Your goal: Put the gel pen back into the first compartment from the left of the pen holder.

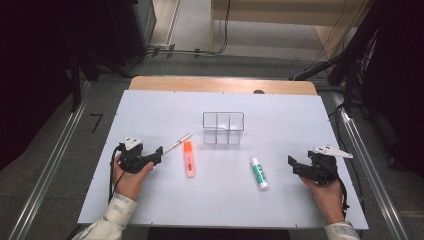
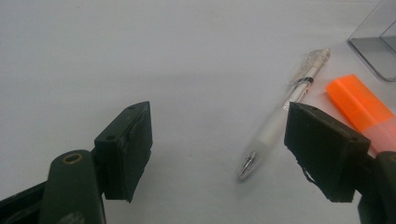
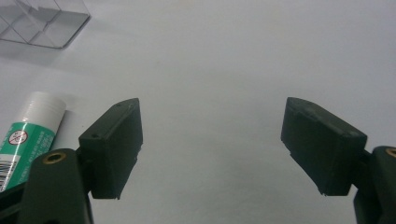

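Left gripper (image 1: 159,152) sitting on white matte tabletop (image 1: 150,200), jaws spread wide and grasping nothing, black blocky pads showing worn edges in its own view (image 2: 218,149). Pen (image 1: 178,142) lying flat just beyond its tip, slim, clear frosted barrel, metal point; in left gripper view the pen (image 2: 280,126) is resting between the jaws' line of sight, nearer the right one, not touching. Orange highlighter (image 1: 188,159) lying beside pen, chunky, rectangular, its near end cut off behind jaw (image 2: 359,105). Clear plastic organizer (image 1: 223,128) standing mid-table, three compartments, all looking bare. Glue stick (image 1: 259,172) lying flat, white cylinder, green label; partly hidden by jaw (image 3: 28,135). Right gripper (image 1: 291,162) resting near table's right edge, jaws released wide (image 3: 210,144), holding nothing
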Available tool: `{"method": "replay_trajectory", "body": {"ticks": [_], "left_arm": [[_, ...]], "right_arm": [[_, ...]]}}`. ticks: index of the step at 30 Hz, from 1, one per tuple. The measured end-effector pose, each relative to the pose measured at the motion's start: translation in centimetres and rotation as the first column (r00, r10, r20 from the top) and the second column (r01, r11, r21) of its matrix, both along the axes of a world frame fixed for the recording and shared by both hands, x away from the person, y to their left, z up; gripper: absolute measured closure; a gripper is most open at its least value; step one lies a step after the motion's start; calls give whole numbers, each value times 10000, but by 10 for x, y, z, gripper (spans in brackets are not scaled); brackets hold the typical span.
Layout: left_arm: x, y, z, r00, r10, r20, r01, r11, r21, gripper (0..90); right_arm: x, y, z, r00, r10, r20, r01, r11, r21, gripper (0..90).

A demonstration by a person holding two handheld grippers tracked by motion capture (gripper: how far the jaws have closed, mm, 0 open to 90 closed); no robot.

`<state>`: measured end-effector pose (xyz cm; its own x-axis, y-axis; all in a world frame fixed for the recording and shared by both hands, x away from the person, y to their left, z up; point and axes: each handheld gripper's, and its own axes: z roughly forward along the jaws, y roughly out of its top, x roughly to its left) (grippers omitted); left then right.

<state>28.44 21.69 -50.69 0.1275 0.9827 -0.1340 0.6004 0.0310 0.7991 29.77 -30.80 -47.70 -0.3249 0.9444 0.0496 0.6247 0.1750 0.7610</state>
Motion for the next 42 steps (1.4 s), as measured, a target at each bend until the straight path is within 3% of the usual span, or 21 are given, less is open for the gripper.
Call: {"method": "replay_trajectory", "body": {"ticks": [14,25,42], "left_arm": [[2,-8,-5,9993,-381,24,380,9982,470,325],[2,-11,-6,9967,-810,54,806,9954,521,417],[10,-17,-7,9912,-1243,-447,1275,9889,768,463]], "right_arm": [[1,1,-1,10000,77,-50,-77,10000,-13,201],[1,1,-1,9999,78,-110,-77,10000,62,206],[1,1,-1,9998,105,-150,-103,9999,104,208]]}}
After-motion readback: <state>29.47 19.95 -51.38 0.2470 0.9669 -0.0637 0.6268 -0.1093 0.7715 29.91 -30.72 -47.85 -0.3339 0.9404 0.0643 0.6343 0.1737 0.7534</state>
